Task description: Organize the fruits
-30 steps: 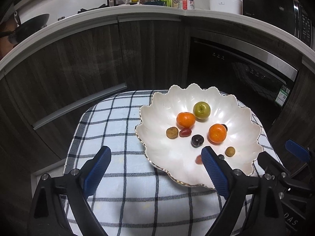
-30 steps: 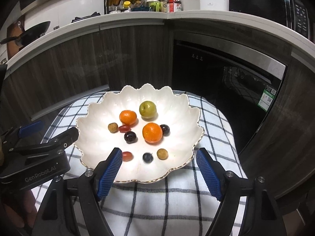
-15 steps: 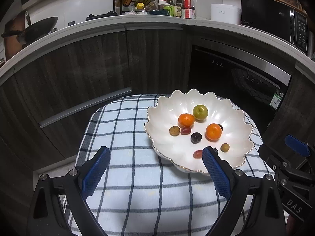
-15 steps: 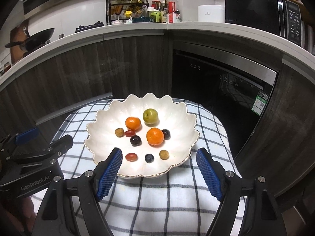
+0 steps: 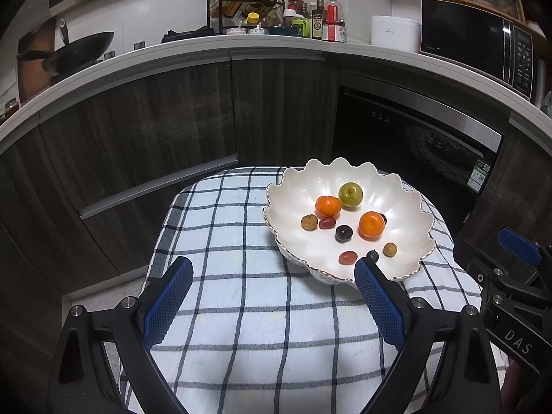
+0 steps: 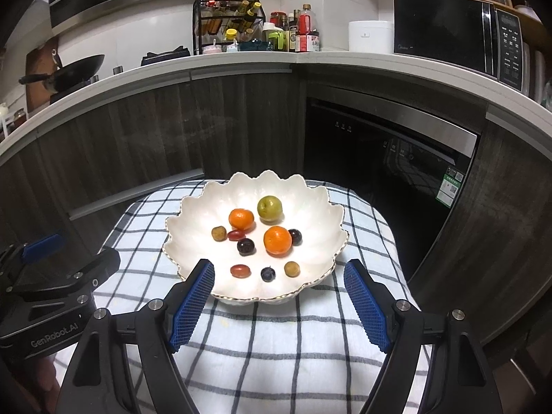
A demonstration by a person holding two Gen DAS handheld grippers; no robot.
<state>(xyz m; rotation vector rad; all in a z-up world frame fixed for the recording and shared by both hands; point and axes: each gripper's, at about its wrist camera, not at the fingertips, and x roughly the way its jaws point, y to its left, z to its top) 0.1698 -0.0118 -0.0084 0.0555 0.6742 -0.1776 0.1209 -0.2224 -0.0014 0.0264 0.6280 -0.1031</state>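
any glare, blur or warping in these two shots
Left wrist view: sharp, the counter bows in a fisheye arc, corners go black. Right wrist view: also sharp, soft sheen on the white bowl, short shadows under the fruit, cabinets dim.

Location: a home kitchen, seen from where I work.
Ahead of me, a curved white countertop (image 6: 241,58) over dark wood-grain cabinets (image 6: 155,138) carries a black wire spice rack (image 6: 227,27), a black wok (image 6: 76,69) and a black microwave oven (image 6: 459,34); a built-in black dishwasher (image 6: 379,158) sits below.
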